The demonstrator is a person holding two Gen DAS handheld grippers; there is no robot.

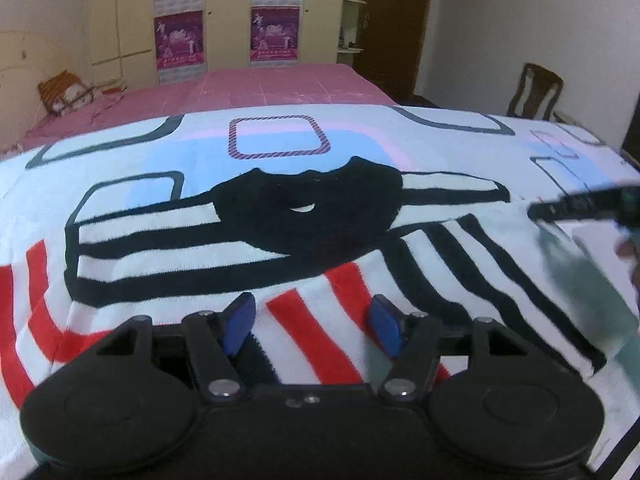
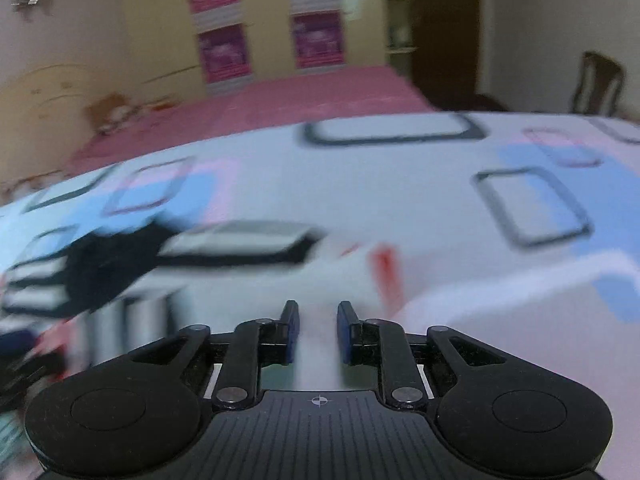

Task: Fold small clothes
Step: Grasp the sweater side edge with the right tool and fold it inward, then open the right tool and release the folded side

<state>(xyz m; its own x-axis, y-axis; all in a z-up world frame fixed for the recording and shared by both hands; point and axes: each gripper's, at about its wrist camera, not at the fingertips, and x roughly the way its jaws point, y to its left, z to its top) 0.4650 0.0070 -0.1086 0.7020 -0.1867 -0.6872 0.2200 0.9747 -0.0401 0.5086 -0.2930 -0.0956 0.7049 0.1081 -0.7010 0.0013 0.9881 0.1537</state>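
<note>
Left gripper, jaws spread, hovers over the striped sweater; right gripper pinches a pale fold, seemingly its edge. Sweater partly folded; folding remains.

Left gripper jaws apart over striped sweater, black collar beyond, patterned sheet, pink bed behind

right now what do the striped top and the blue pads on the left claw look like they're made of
Striped top: looks like a soft knit, matte, with fuzzy stripe edges and a ribbed-looking black collar; the exact fibre is unclear. Blue pads on the left claw: smooth, slightly glossy, probably rubber or plastic.
</note>
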